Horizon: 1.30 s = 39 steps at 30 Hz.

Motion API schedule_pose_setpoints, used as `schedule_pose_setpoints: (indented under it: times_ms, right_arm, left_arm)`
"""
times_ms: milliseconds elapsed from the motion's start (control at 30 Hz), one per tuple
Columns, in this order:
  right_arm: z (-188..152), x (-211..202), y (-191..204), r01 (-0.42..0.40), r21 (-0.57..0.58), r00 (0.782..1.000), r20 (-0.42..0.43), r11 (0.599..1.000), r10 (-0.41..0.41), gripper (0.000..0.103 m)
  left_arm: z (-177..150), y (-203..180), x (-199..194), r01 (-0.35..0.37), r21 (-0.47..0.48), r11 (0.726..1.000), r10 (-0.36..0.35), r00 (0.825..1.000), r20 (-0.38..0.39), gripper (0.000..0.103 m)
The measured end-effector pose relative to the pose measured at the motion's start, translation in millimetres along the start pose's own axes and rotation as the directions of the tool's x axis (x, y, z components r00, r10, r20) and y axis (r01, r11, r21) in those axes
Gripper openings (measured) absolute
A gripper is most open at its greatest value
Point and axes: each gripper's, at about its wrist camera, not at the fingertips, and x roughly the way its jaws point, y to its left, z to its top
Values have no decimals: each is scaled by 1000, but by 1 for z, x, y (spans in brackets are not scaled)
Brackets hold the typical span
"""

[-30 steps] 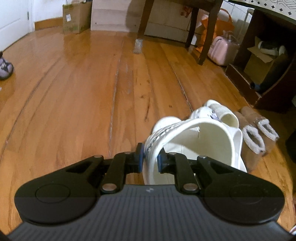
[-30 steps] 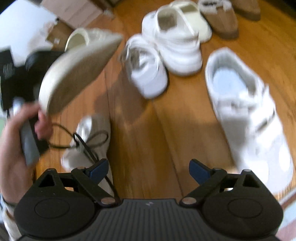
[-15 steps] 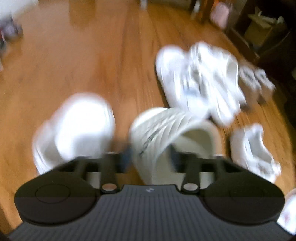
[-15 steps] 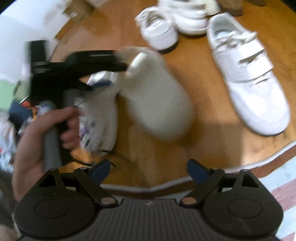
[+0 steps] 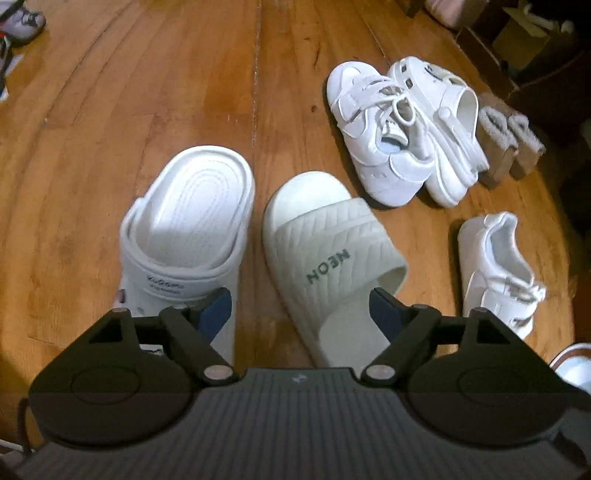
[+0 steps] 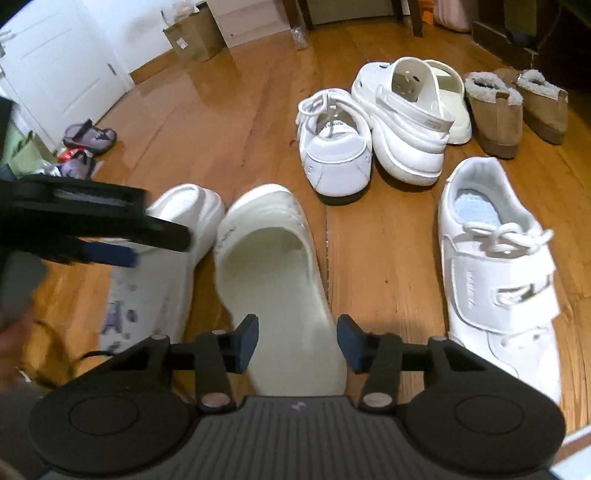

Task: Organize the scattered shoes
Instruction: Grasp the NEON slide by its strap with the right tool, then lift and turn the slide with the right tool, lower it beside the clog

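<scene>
Slide sandal [image 5: 328, 254] now released onto the floor [image 5: 166, 92], just beside the clog [image 5: 188, 229]. Left gripper [image 5: 301, 306] spread open; right gripper [image 6: 297, 341] open, straddling its heel. 1 mismatched pair formed, judging by shape.

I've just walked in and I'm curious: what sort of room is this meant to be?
Most likely a lived-in home, perhaps near an entry: a wooden floor, a white door, and everyday shoes such as fleece-lined boots.

Wooden floor [image 6: 229, 122] seen throughout; white door [image 6: 55, 74] and cardboard box [image 6: 194, 37] at far wall; pink case [image 5: 443, 11] partly visible.
</scene>
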Motion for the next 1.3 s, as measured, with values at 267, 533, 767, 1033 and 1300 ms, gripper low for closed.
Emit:
schedule_pose_setpoints:
  times_ms: [267, 533, 767, 1033, 1300]
  right_arm:
    - [20, 42, 20, 40, -223, 999, 36, 974, -33, 46]
    - [42, 69, 29, 35, -278, 999, 44, 960, -24, 46]
    - [56, 82, 3, -21, 76, 997, -72, 997, 26, 15]
    - [26, 45, -37, -105, 434, 989, -47, 895, 139, 13]
    - [-10, 12, -65, -127, 672, 989, 32, 730, 142, 13]
  left_arm:
    - [4, 17, -7, 46, -101, 994, -43, 999, 31, 92]
    - [12, 14, -34, -127, -78, 989, 136, 983, 121, 95]
    - [17, 17, -32, -122, -102, 987, 135, 982, 130, 98]
    - [18, 8, -23, -147, -54, 988, 152, 982, 112, 98]
    - [14, 3, -16, -89, -26, 996, 91, 993, 79, 98]
